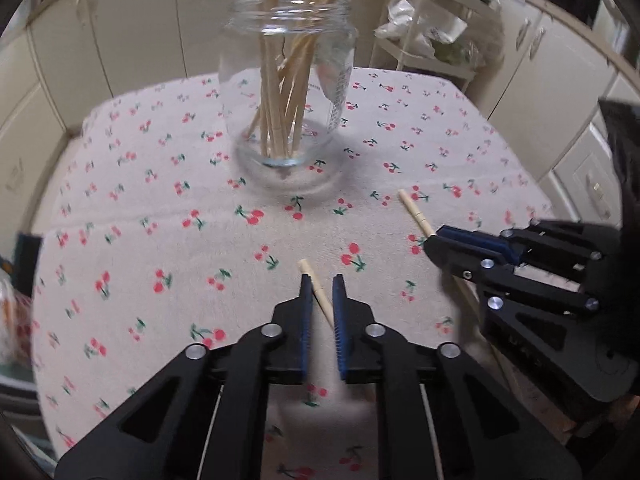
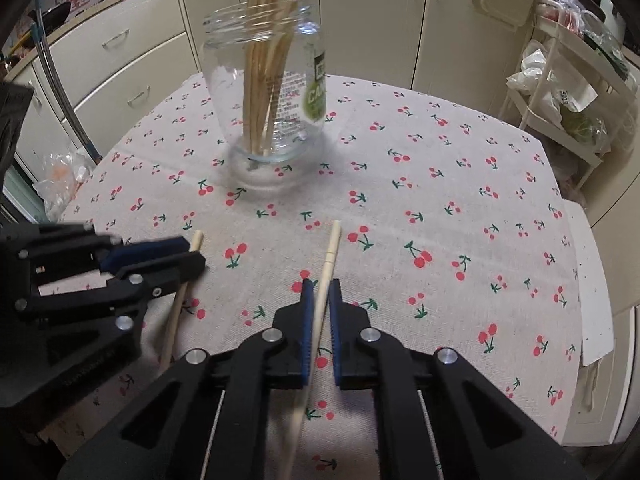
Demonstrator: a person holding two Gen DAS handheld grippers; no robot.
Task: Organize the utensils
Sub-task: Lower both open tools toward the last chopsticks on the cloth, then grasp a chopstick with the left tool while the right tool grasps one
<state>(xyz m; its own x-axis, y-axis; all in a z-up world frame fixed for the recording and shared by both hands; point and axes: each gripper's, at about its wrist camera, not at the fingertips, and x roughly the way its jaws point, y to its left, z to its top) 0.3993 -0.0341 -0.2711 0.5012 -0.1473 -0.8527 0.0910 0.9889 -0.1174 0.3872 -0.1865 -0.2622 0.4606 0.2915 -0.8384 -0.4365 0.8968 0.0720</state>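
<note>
my left gripper: pinching one chopstick
my right gripper: pinching the other chopstick
jar: straight ahead of both claws
stick axes: pointing roughly jarward
nearer hand: cannot tell

Black tongs, blue ribbed pads, silver screws

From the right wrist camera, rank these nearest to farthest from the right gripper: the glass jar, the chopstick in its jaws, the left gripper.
1. Chopstick, between the right gripper's jaws.
2. Left gripper, off to the left, on a second chopstick.
3. Glass jar, ahead at the cloth's middle.
</note>
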